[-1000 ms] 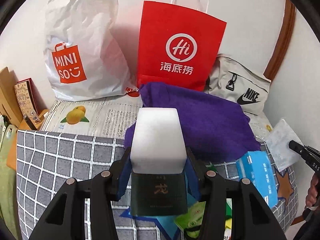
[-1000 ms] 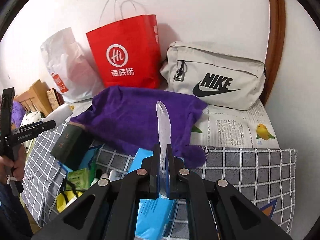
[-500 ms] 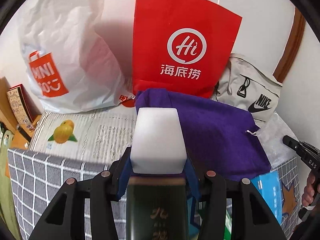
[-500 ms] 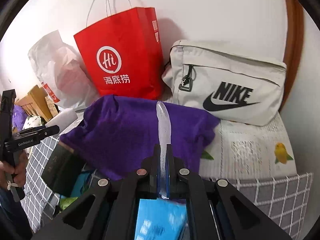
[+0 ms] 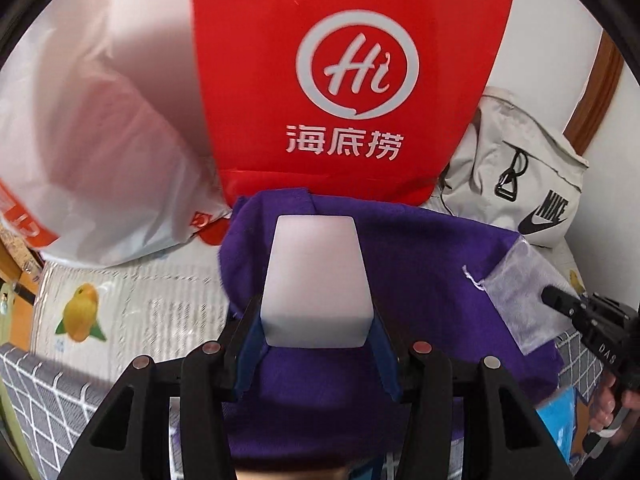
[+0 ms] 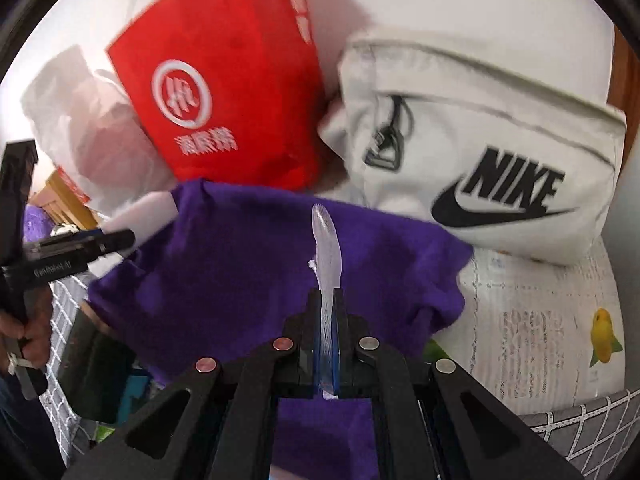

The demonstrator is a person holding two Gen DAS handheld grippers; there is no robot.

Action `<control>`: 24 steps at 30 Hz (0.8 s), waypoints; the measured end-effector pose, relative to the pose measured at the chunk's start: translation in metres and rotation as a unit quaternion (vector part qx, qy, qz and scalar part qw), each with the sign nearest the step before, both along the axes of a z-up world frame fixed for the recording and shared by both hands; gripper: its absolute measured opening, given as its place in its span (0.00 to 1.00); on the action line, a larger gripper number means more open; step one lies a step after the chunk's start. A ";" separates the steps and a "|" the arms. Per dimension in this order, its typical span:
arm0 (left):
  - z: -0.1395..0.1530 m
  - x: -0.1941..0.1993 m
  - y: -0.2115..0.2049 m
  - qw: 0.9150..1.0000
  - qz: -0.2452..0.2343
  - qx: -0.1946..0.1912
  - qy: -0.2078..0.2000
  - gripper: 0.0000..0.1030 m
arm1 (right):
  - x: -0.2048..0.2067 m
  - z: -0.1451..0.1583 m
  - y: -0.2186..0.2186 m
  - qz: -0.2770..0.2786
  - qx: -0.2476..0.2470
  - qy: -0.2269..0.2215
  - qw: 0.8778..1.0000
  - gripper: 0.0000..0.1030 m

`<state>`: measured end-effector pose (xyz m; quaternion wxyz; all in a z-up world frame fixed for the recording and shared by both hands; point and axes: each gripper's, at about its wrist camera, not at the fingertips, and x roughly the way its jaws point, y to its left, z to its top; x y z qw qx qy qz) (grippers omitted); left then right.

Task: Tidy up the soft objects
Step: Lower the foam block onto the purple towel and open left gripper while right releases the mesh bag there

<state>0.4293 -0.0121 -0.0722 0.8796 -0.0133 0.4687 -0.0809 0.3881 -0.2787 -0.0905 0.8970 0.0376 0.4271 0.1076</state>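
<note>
White and soft, the foam block sits squeezed between the fingers of the left gripper. The right gripper has its fingers pressed together on a thin see-through pouch. Past both sets of fingertips lies the purple cloth.

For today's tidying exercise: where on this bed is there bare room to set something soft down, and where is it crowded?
Free: the lemon-print sheet between the white plastic shopping bag and the purple fleece cloth; also the sheet patch below the beige Nike pouch. Crowded: the back wall, where the red paper bag stands between those two.
</note>
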 end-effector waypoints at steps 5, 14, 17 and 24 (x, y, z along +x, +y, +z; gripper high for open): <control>-0.012 0.018 -0.010 1.000 -0.002 0.004 0.015 0.46 | 0.006 -0.010 -0.004 -0.002 -0.019 0.013 1.000 0.07; -0.027 0.035 -0.019 0.999 0.002 0.014 0.039 0.47 | 0.013 -0.017 -0.006 -0.005 -0.047 0.022 0.999 0.10; -0.030 0.036 -0.024 0.999 0.001 0.017 0.044 0.47 | 0.015 -0.021 -0.005 -0.006 -0.050 0.024 0.998 0.23; -0.035 0.036 -0.028 0.998 0.010 0.027 0.054 0.63 | 0.012 -0.016 -0.001 -0.001 -0.063 0.012 0.998 0.48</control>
